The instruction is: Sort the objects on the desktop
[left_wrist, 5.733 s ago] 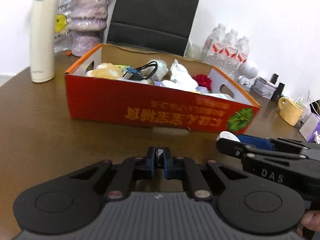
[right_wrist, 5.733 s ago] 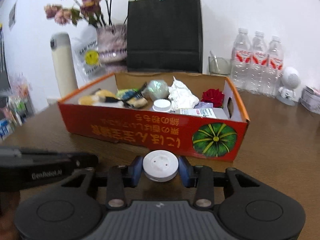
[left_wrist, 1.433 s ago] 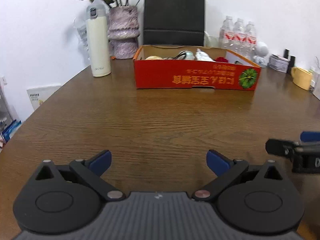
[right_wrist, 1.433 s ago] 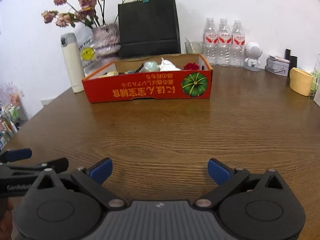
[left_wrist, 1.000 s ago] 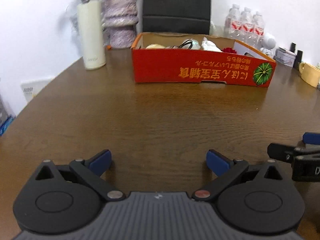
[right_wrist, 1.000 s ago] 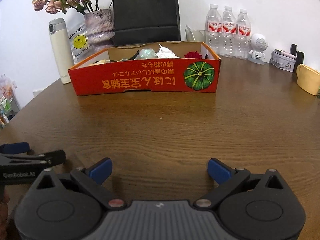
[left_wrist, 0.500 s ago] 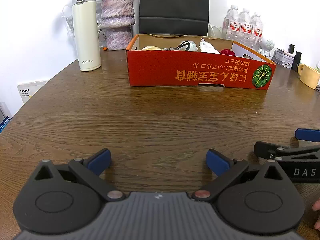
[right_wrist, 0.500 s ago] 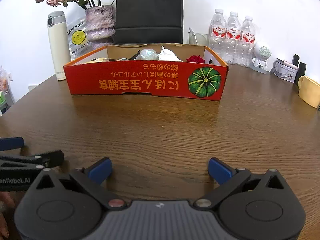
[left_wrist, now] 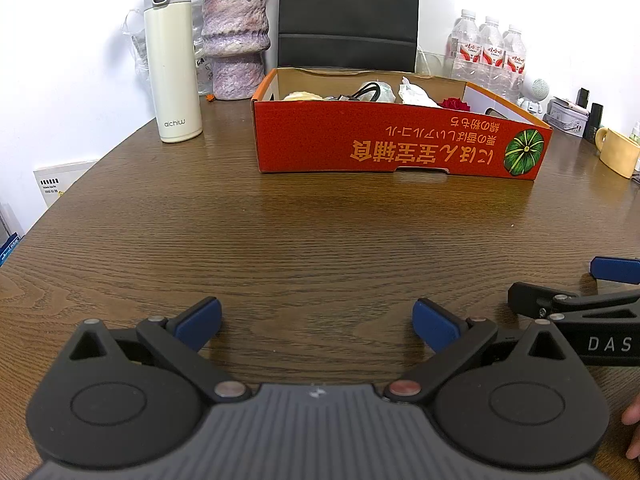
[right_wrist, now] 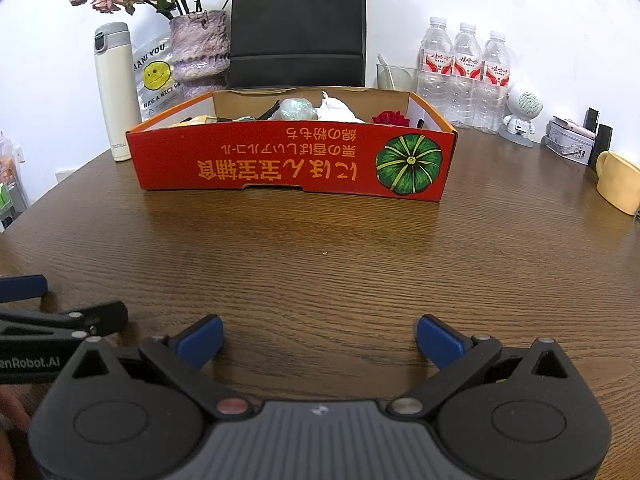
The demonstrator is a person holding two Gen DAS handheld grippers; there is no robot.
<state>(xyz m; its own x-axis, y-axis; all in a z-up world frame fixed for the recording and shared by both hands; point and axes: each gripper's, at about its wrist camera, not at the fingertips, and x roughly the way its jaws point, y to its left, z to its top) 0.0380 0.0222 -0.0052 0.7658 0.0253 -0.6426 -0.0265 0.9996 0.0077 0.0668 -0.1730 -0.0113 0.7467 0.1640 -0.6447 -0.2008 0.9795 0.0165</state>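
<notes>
With my left gripper and right gripper both wide and empty, I judge sorting finished unless something outside the box at twelve o'clock needs fetching.

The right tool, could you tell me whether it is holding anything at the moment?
No, the right tool is open with only bare wooden table between its blue fingertips, well short of the red box.

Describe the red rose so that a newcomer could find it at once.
Start at the red cardboard box mid-table. Inside it, near the right end above the green pumpkin print, sits the red rose: the only deep red item, beside crumpled white paper.
</notes>
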